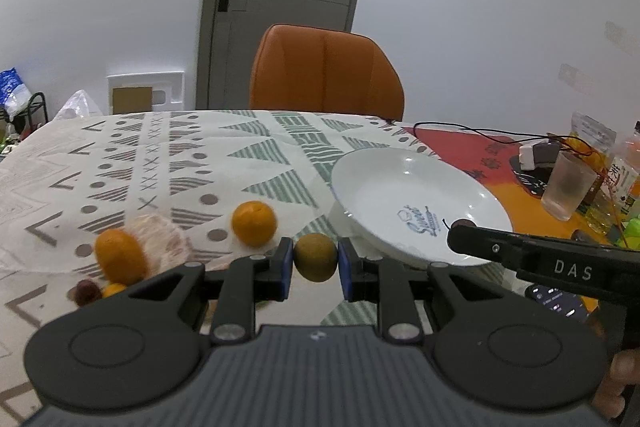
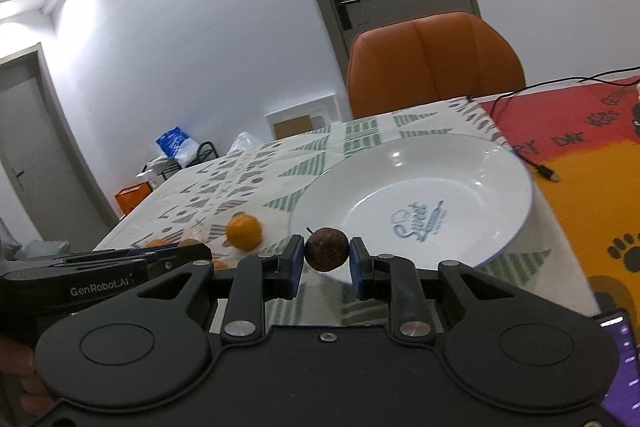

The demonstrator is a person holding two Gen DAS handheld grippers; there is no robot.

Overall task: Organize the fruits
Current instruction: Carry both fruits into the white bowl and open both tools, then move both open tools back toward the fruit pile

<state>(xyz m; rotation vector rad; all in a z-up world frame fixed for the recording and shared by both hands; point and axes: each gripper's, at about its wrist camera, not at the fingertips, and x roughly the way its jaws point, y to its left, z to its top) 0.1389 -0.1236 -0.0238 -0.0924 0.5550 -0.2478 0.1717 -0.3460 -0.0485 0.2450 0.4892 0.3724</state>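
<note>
From the left wrist, the left gripper (image 1: 315, 259) is clamped on a green fruit (image 1: 315, 257), held up just left of the white plate (image 1: 384, 187). Two oranges (image 1: 254, 223) sit on the cloth (image 1: 160, 155) behind.

From the right wrist, the right gripper (image 2: 326, 257) is clamped on a brown fruit (image 2: 326, 249), at the near edge of the plate (image 2: 460, 171).

green fruit (image 1: 315, 257) between left jaws
</note>
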